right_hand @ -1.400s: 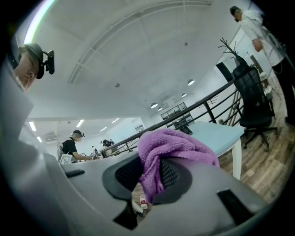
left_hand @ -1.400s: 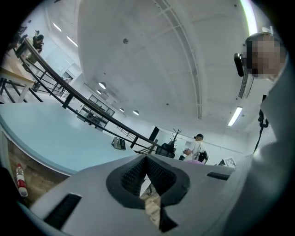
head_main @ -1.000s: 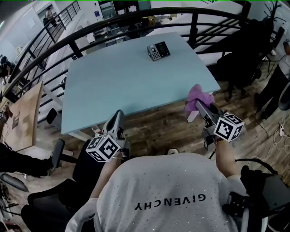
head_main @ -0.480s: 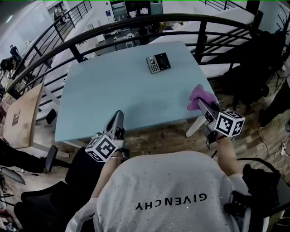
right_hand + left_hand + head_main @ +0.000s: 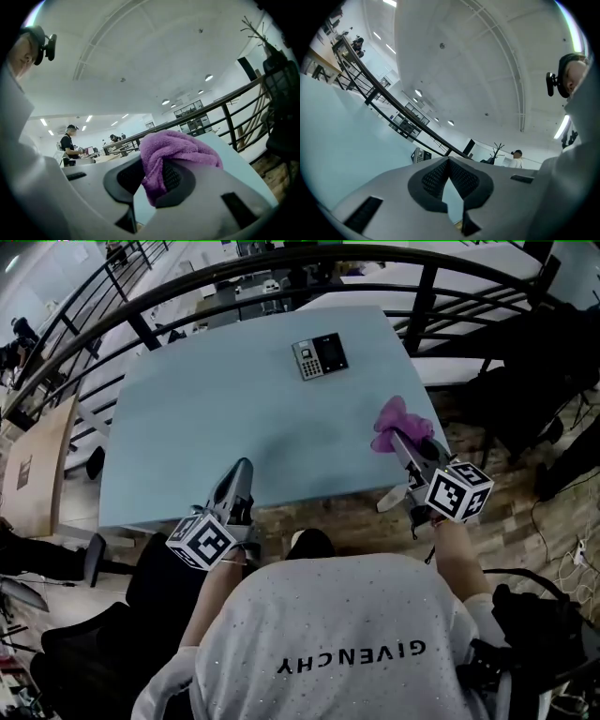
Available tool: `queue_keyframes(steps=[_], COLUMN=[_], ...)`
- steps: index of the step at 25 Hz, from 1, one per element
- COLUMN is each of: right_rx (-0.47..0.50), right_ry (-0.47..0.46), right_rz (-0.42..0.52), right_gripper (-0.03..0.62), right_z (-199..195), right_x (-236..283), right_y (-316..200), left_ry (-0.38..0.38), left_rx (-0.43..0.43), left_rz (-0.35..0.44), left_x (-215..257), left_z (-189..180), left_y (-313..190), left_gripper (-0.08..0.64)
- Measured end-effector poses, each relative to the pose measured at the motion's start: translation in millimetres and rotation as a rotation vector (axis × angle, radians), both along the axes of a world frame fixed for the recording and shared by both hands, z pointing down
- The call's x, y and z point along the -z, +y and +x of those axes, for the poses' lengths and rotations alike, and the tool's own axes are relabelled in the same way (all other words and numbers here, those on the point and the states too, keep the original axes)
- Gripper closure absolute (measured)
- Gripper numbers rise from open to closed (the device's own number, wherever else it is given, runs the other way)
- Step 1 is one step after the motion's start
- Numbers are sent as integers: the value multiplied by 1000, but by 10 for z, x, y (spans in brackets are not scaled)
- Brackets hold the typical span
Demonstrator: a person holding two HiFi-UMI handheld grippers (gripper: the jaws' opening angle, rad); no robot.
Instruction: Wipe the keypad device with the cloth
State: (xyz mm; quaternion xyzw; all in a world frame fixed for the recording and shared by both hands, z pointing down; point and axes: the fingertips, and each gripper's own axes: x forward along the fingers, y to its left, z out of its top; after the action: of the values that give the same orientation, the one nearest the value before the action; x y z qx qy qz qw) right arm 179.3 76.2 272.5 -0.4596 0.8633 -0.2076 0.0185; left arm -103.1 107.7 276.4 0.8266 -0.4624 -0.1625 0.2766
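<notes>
The keypad device [image 5: 319,355], grey keys beside a black screen, lies flat near the far edge of the pale blue table [image 5: 216,418]; the left gripper view catches it small and far off [image 5: 421,155]. My right gripper [image 5: 396,440] hangs over the table's right front corner, shut on a purple cloth [image 5: 399,422] that bunches over its tips [image 5: 174,149]. My left gripper [image 5: 242,468] hovers at the table's front edge, left of centre, shut with nothing between its jaws [image 5: 449,161]. Both grippers are well short of the device.
A black curved railing [image 5: 281,268] runs behind the table, with desks beyond it. A wooden table [image 5: 33,474] stands at the left. Wood floor and a dark chair [image 5: 553,362] lie to the right. People stand in the distance [image 5: 71,140].
The view has shifted nearer the table. Both grippers have moved forward, and the cloth now sits over the table's right front corner. Grips are unchanged.
</notes>
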Motion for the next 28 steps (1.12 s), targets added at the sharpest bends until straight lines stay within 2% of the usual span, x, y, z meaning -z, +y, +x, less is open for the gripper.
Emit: queue_keyframes(steps=[4, 8, 12, 15, 21, 25, 28], right_rx=[9, 47, 95, 124, 189, 220, 236], right_ry=[-18, -2, 31, 50, 92, 139, 149], right_rz=[-5, -35, -57, -64, -89, -71, -63], right_gripper=[538, 538, 538, 538, 538, 538, 540], right_z=[-29, -111, -309, -401, -740, -901, -1021], right_x=[-131, -280, -358, -446, -699, -839, -978], right_y=[-151, -375, -779, -1044, -1669, -2176, -2487], left_ry=[-35, 11, 37, 44, 22, 54, 55], left_rx=[-50, -64, -87, -119, -216, -244, -235], left_rz=[9, -27, -38, -37, -70, -32, -27], left_x=[-110, -219, -246, -257, -408, -464, -595], left_z=[193, 262, 263, 395, 677, 838, 886], left_y=[-194, -570, -1089, -1348, -1847, -2276, -2568], left_gripper=[560, 560, 560, 560, 560, 560, 560])
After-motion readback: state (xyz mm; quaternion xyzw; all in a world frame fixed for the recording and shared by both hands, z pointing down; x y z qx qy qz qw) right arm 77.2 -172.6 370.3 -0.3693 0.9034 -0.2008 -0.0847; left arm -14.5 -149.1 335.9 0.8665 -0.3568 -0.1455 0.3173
